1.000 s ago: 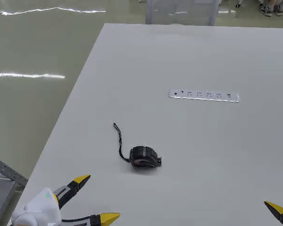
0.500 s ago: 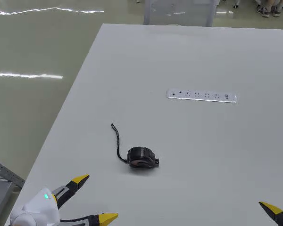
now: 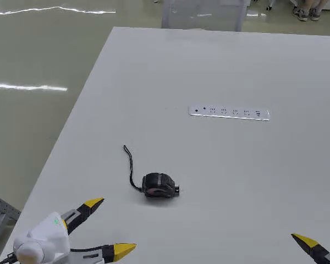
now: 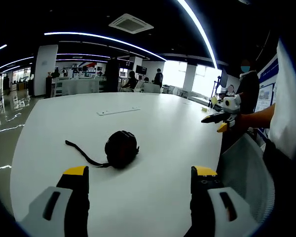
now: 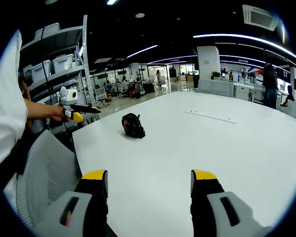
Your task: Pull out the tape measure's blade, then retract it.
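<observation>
White table (image 3: 236, 176), tape measure (image 3: 158, 185) mouth rightward

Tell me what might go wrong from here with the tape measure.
The tape measure lies loose on the smooth table; a claw may push it away rather than grip it. Its strap lies out on the side of the left claw and might get pinched instead of the case.
</observation>
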Tool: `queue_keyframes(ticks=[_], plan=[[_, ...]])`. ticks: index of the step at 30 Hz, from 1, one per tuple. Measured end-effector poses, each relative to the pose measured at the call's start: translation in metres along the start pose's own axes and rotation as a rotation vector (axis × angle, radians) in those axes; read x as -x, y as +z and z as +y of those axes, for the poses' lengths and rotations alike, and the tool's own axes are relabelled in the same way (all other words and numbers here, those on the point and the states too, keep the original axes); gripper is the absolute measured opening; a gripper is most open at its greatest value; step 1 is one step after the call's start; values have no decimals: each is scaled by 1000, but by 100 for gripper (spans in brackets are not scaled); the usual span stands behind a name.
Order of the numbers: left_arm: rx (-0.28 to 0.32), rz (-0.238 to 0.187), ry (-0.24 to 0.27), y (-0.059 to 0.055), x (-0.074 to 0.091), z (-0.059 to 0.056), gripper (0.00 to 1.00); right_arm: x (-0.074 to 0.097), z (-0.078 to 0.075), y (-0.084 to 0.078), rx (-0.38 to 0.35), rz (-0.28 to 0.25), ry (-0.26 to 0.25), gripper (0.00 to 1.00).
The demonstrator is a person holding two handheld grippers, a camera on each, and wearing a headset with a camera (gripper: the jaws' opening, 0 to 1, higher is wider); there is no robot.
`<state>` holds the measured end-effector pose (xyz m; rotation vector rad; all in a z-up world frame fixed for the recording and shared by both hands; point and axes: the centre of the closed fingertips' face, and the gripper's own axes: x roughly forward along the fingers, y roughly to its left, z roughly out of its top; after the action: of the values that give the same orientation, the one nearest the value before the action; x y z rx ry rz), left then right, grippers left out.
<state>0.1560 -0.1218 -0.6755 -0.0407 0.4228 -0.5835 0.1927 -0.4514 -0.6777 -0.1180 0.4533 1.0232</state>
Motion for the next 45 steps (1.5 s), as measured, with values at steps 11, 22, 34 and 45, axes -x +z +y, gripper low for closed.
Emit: queue_keyframes(ticks=[11,22,34,45], plan=[[-18,-2,-8,8,-14,8,82,-5,-6,2,12,0,22,68],[-23,14,-22,8,-34,10,80,-14,-10,7,28,-9,53,68],[-52,42,-52,12,-47,22,80,-24,-16,11,49,-5,78,68],[-70,65,-95,14,-68,21,79,-32,-21,14,63,3,102,68]])
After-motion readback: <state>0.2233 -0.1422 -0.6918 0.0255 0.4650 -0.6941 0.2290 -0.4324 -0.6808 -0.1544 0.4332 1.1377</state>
